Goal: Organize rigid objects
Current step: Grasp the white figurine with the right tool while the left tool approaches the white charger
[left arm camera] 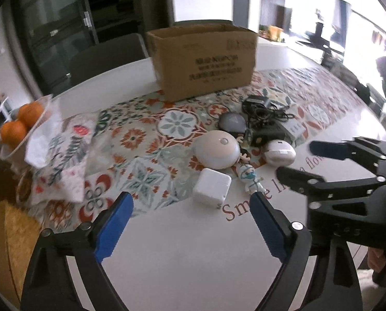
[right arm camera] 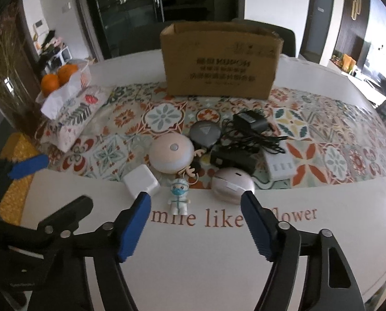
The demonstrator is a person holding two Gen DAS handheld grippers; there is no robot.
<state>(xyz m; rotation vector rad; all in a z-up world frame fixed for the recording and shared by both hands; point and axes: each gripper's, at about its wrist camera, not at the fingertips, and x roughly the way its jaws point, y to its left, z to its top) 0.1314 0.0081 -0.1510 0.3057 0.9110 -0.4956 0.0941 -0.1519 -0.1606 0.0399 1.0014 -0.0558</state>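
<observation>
Both my claws, left claw (left arm camera: pixel 191 204) and right claw (right arm camera: pixel 195 204), are released and empty above the desk (right arm camera: pixel 219 259); the upright figurine (right arm camera: pixel 179 199) stands just ahead between my right claw's fingers, nearer it than the left.

Your right gripper (right arm camera: pixel 195 204) has bare table (right arm camera: pixel 193 259) beneath it. Ahead, the figurine (right arm camera: pixel 179 199), white charger (right arm camera: pixel 141 183) and clustered gadgets block the cardboard box (right arm camera: pixel 220 62).
</observation>
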